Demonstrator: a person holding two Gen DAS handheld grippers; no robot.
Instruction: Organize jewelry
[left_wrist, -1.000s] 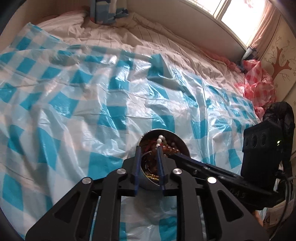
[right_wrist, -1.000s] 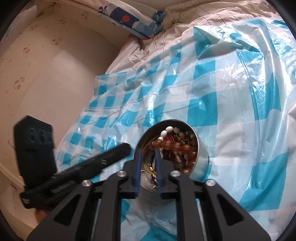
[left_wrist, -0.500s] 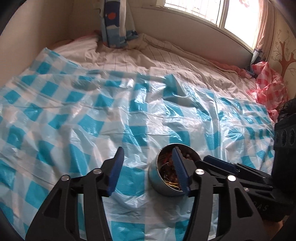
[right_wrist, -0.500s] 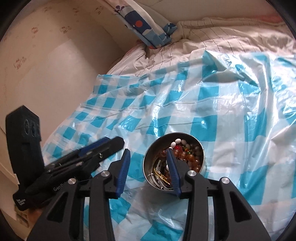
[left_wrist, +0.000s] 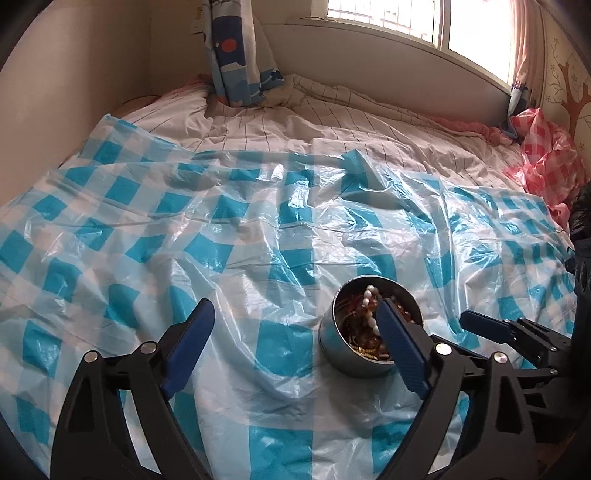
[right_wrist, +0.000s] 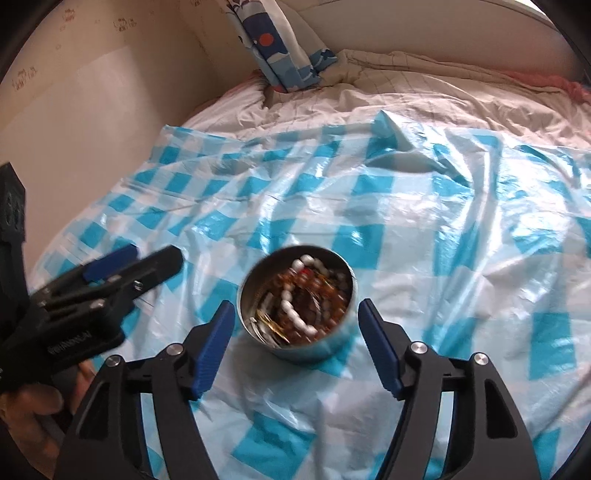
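**Left wrist and right wrist views: one tin of jewelry, two grippers**

Landmark: one round metal tin, lidless, upright on one blue-and-white checked plastic sheet spread over a bed; its contents are a heap of jewelry: a white bead strand, amber-brown beads, some gold-coloured pieces; single items cannot be counted, the right wrist view being blurred there.

Left gripper: jaws have just been opening and now stand wide apart, nothing between the pads; its right finger hides the tin's near-right rim in its own view; the gripper lies left of the tin in the right wrist view, partly cut off by the frame edge.

Right gripper: jaws have just been opening, apart, one finger on each side of the tin in view, whether they touch it cannot be told.

Beyond the tin: one blue patterned pillow against the wall; one pink checked plastic sheet, crumpled, far right, partly cut off.
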